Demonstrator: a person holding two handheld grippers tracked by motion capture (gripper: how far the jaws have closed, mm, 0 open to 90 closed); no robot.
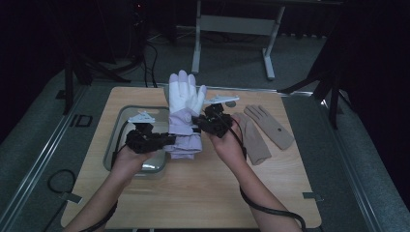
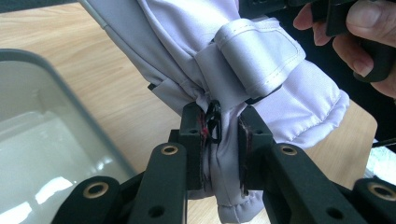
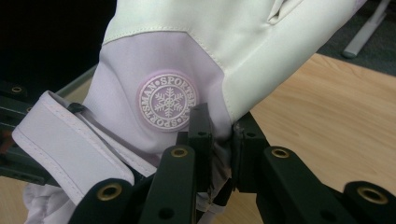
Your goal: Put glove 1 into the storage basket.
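A white and lilac ski glove (image 1: 183, 113) is held up above the wooden table (image 1: 203, 188), fingers pointing away from me. My left gripper (image 1: 167, 141) is shut on the glove's lilac cuff (image 2: 224, 154) from the left. My right gripper (image 1: 197, 122) is shut on the glove's right edge (image 3: 219, 144), just beside a round snowflake badge (image 3: 167, 102). A lilac wrist strap (image 2: 261, 58) crosses the cuff. The other hand (image 2: 355, 32) shows in the left gripper view at top right.
A grey metal tray (image 1: 121, 123) lies on the table under my left hand. Two beige knit gloves (image 1: 263, 130) lie flat to the right. A grey table's legs (image 1: 232, 29) stand on the floor beyond.
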